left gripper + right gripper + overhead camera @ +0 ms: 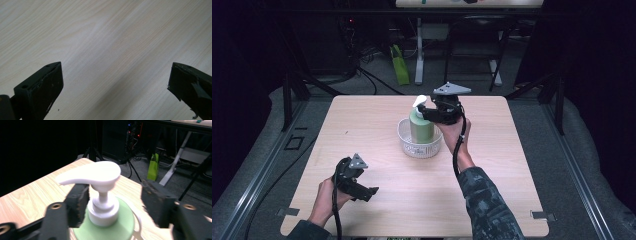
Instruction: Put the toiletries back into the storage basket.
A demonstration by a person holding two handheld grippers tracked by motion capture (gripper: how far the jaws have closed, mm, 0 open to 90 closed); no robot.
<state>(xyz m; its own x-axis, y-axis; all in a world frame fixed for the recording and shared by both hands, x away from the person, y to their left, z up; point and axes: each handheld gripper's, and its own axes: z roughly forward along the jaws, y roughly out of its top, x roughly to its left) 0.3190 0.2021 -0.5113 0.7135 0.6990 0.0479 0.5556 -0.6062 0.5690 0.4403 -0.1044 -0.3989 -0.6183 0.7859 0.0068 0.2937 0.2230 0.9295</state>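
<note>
Green pump bottle (pixel 421 126), white pump head (pixel 92 174), stood upright in the white basket (pixel 419 147) at table (pixel 377 115) centre. Your right gripper (pixel 113 203) straddled its neck, jaws apart, right pad clear. Left gripper (pixel 116 82) gaped wide at 7 o'clock.

Bottle (pixel 107 225) base cut off below; right tongs (pixel 113 202) blurred

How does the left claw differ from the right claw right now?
The left claw hangs over bare table with nothing between its wide-open jaws; the right claw straddles the white pump neck of the green soap bottle standing in the white basket, one jaw clearly apart from it. Both are black and open.
</note>
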